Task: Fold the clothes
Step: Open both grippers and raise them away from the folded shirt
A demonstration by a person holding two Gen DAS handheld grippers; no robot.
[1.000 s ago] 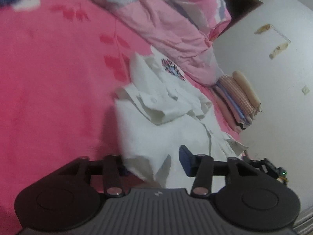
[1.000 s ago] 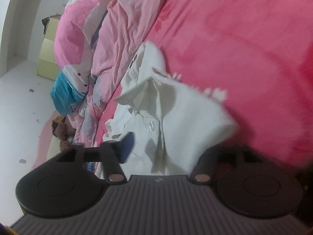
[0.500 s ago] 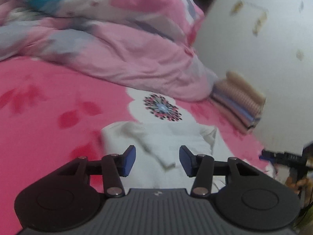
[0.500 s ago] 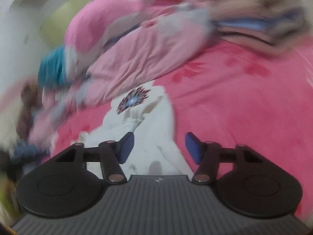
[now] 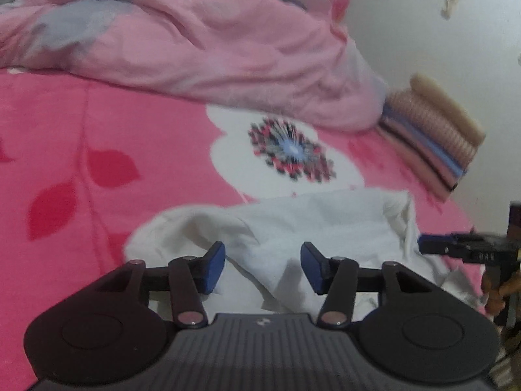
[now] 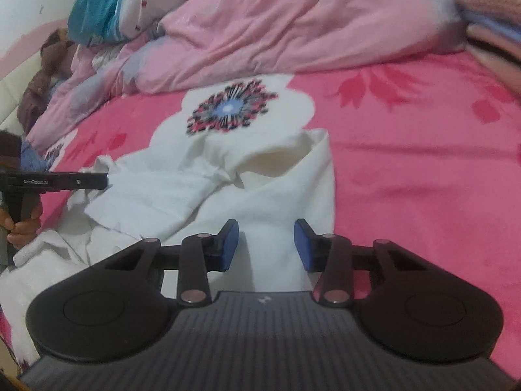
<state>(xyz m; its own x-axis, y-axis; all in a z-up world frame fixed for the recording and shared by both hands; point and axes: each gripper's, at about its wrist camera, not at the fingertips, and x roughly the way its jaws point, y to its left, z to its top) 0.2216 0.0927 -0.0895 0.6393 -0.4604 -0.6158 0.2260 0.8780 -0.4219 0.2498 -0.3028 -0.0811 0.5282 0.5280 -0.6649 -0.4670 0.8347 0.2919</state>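
Blue pads (image 5: 213, 268) line the left gripper (image 5: 262, 267), whose fingers stand apart with nothing between them, hovering just above the near edge of a white garment (image 5: 293, 228). Blue also faces the pads (image 6: 229, 247) of the right gripper (image 6: 265, 247), likewise spread and gripping nothing, with a folded band of the same white garment (image 6: 208, 195) running under the gap. That garment lies crumpled on a hot-pink bedspread (image 6: 423, 179), one side turned over into a long fold with an open pocket at its far end, the other side trailing off in loose wrinkles toward the bed's edge. Just beyond the cloth the bedspread carries a large white flower print (image 5: 283, 150) with a dark spiky centre, and red leaves (image 5: 110, 169) farther left. In the left wrist view the right gripper shows at the right margin as a dark bar (image 5: 469, 249); in the right wrist view the left gripper shows at the left margin, held in a hand (image 6: 19, 224). Behind all this a pale pink quilt (image 5: 211, 39) is heaped along the far side of the bed, a stack of folded striped textiles (image 5: 433, 140) sits against the white wall (image 5: 456, 49), and something teal (image 6: 97, 9) lies at the quilt's far left end.
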